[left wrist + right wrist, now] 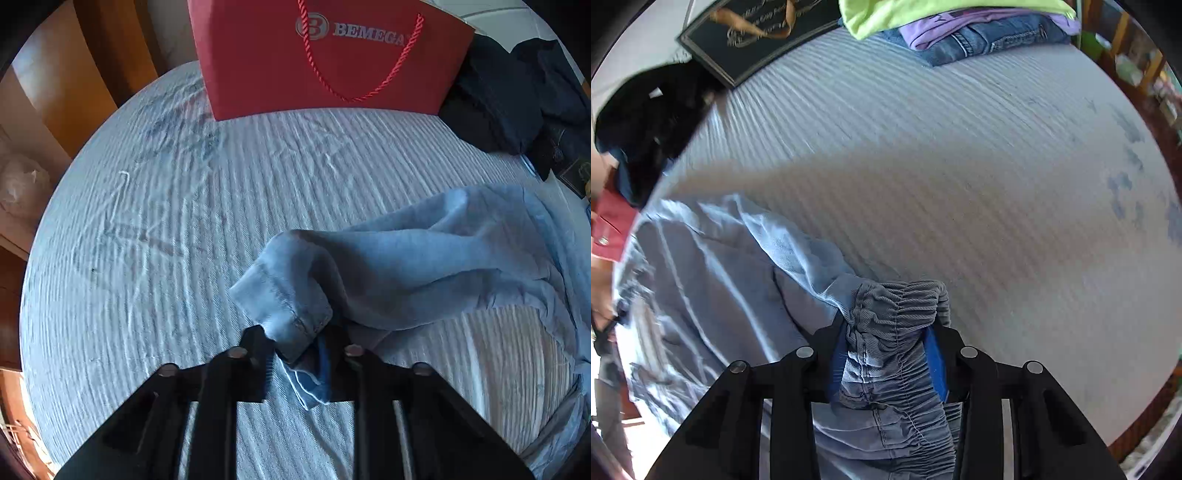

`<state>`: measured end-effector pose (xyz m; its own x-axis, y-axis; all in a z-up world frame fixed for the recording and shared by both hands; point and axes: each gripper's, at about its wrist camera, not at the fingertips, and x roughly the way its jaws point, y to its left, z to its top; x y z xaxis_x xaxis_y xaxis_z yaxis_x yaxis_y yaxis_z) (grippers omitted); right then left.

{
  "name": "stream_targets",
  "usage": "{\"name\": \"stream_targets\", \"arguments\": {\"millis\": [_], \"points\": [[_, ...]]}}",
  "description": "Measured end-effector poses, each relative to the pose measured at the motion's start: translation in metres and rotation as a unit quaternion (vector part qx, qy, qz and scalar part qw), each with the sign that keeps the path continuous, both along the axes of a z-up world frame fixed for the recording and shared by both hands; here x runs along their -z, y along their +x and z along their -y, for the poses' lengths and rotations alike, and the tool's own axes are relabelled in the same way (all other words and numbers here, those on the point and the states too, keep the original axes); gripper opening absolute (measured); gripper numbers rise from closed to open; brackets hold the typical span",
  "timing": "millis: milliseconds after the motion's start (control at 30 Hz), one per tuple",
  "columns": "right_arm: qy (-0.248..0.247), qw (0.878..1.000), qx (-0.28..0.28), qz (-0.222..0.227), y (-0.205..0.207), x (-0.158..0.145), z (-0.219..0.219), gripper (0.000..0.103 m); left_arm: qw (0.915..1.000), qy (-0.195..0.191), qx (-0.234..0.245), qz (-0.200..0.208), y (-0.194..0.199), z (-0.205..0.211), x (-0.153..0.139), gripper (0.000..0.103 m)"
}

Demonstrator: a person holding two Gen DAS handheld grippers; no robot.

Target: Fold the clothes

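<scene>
**Gripping light-blue trousers at both ends over the bed**

Clamping a hemmed leg cuff (pixel 291 314), the left gripper (pixel 301 349) points steeply down at the bed (pixel 155 229); its jaws are pressed together on the cloth, a folded edge of which pokes out below them toward 6 o'clock. From the cuff, the light-blue trousers (pixel 424 266) trail away toward 3 o'clock in a loose, rumpled ridge and sag onto the striped bedcover at the right edge of that view.

In the right wrist view, the right gripper (pixel 886 354) has its jaws closed on the gathered elastic waistband (pixel 897 317), which bunches up between the blue pads (pixel 936 363) and rises above them toward 12 o'clock. The rest of the garment spreads out toward 9 o'clock in wrinkled folds on the bed.

A red paper bag (pixel 325 62) with a rope handle stands at 12 o'clock in the left view, with dark clothes (pixel 509 103) heaped at 2 o'clock. In the right view a stack of folded clothes (pixel 964 33), lime green on top, then lilac and denim, sits at 12 o'clock, beside a black box (pixel 753 40) at 11 o'clock.
</scene>
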<state>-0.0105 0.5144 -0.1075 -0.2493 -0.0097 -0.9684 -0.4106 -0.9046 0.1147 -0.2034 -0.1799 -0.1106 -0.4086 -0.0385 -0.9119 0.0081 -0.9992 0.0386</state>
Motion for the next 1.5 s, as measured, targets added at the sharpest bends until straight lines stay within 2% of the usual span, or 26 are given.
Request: {"name": "stream_targets", "arguments": {"millis": [67, 133, 200, 233, 300, 333, 367, 400, 433, 500, 567, 633, 700, 800, 933, 1067, 1200, 1333, 1500], "points": [[0.066, 0.997, -0.013, -0.028, -0.011, -0.023, 0.011, 0.036, 0.9987, -0.020, -0.011, -0.045, -0.001, 0.000, -0.023, 0.015], [0.113, 0.990, -0.002, -0.084, -0.012, -0.060, 0.010, 0.035, 0.9920, -0.058, -0.020, -0.111, 0.005, 0.002, -0.056, 0.015], [0.137, 0.981, 0.021, -0.134, -0.006, -0.093, -0.001, 0.035, 0.9808, -0.084, -0.031, -0.173, 0.008, 0.010, -0.089, 0.016], [0.130, 0.981, 0.029, -0.143, -0.004, -0.101, -0.009, 0.035, 0.9794, -0.084, -0.034, -0.180, 0.009, 0.016, -0.099, 0.018], [0.111, 0.984, 0.033, -0.133, -0.004, -0.098, -0.017, 0.038, 0.9848, -0.073, -0.039, -0.153, 0.010, 0.030, -0.100, 0.022], [0.100, 0.988, 0.028, -0.118, -0.005, -0.089, -0.018, 0.044, 0.9882, -0.071, -0.039, -0.130, 0.013, 0.035, -0.092, 0.024], [0.090, 0.990, 0.023, -0.104, -0.006, -0.080, -0.019, 0.050, 0.9910, -0.072, -0.038, -0.106, 0.018, 0.040, -0.083, 0.044], [0.071, 0.993, 0.016, -0.087, -0.005, -0.068, -0.019, 0.064, 0.9944, -0.068, -0.030, -0.075, 0.025, 0.044, -0.068, 0.054], [0.050, 0.996, 0.010, -0.070, -0.003, -0.054, -0.018, 0.069, 0.9964, -0.066, -0.025, -0.047, 0.034, 0.049, -0.053, 0.067], [0.020, 0.999, 0.001, -0.041, 0.003, -0.031, -0.016, 0.069, 0.9979, -0.061, -0.019, 0.006, 0.052, 0.058, -0.022, 0.069], [0.017, 0.999, 0.004, -0.029, 0.010, -0.018, -0.015, 0.069, 0.9982, -0.050, -0.027, 0.019, 0.066, 0.066, -0.011, 0.072], [0.013, 0.999, 0.019, -0.038, 0.015, -0.017, -0.020, 0.069, 0.9987, -0.032, -0.038, 0.015, 0.075, 0.075, -0.010, 0.078], [0.004, 0.998, 0.031, -0.055, 0.015, -0.025, -0.026, 0.069, 0.9987, -0.014, -0.047, -0.012, 0.076, 0.078, -0.025, 0.078], [0.019, 0.997, 0.032, -0.071, 0.006, -0.040, -0.029, 0.070, 0.9980, -0.001, -0.046, -0.042, 0.063, 0.079, -0.045, 0.079], [0.027, 0.995, 0.035, -0.094, -0.006, -0.054, -0.028, 0.070, 0.9981, 0.008, -0.039, -0.047, 0.028, 0.077, -0.051, 0.079], [0.030, 0.995, 0.027, -0.094, -0.016, -0.054, -0.028, 0.076, 0.9991, 0.006, -0.018, -0.038, -0.004, 0.068, -0.042, 0.079], [0.025, 0.994, 0.035, -0.096, -0.025, -0.049, -0.035, 0.078, 0.9998, 0.009, 0.003, -0.016, -0.029, 0.062, -0.023, 0.079], [0.011, 0.995, 0.041, -0.092, -0.039, -0.039, -0.042, 0.086, 0.9994, 0.022, 0.027, 0.007, -0.044, 0.052, -0.004, 0.080], [-0.011, 0.996, 0.033, -0.087, -0.060, -0.024, -0.036, 0.086, 0.9979, 0.020, 0.056, 0.027, -0.056, 0.039, 0.014, 0.080]]}}
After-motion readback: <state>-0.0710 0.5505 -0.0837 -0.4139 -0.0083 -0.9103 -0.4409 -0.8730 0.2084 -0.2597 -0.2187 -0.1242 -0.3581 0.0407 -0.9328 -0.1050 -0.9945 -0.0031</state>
